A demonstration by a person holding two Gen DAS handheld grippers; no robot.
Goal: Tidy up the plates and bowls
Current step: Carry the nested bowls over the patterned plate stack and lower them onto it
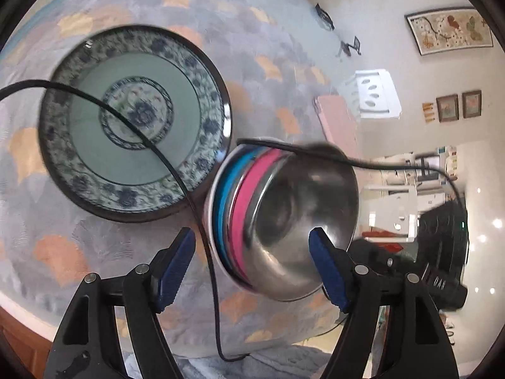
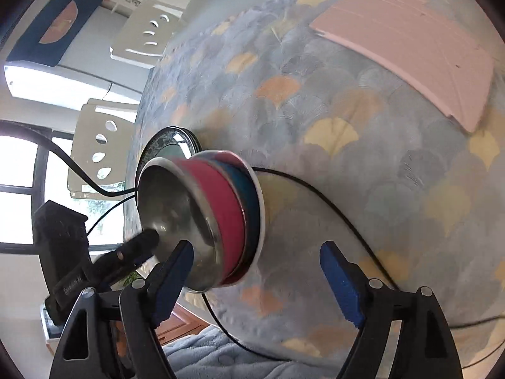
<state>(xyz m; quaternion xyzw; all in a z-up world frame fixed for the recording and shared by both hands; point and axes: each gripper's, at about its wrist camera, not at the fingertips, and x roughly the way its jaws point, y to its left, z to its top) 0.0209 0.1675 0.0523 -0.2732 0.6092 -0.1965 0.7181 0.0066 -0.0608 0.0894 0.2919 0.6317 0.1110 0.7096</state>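
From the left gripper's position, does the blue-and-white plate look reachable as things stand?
Probably yes. The left gripper is open, and the blue-and-white plate lies bare on the tablecloth. Only a thin black cable crosses it; the stacked bowls sit beside it.

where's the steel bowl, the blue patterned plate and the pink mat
steel bowl (image 1: 293, 221), left wrist view, on its shiny inner wall
blue patterned plate (image 1: 94, 132), left wrist view, on the plain pale ring inside
pink mat (image 2: 407, 53), right wrist view, on its flat top

place: home dining room; signs: patterned tablecloth (image 2: 315, 132); white chairs (image 2: 98, 145); framed pictures (image 1: 449, 30) on wall
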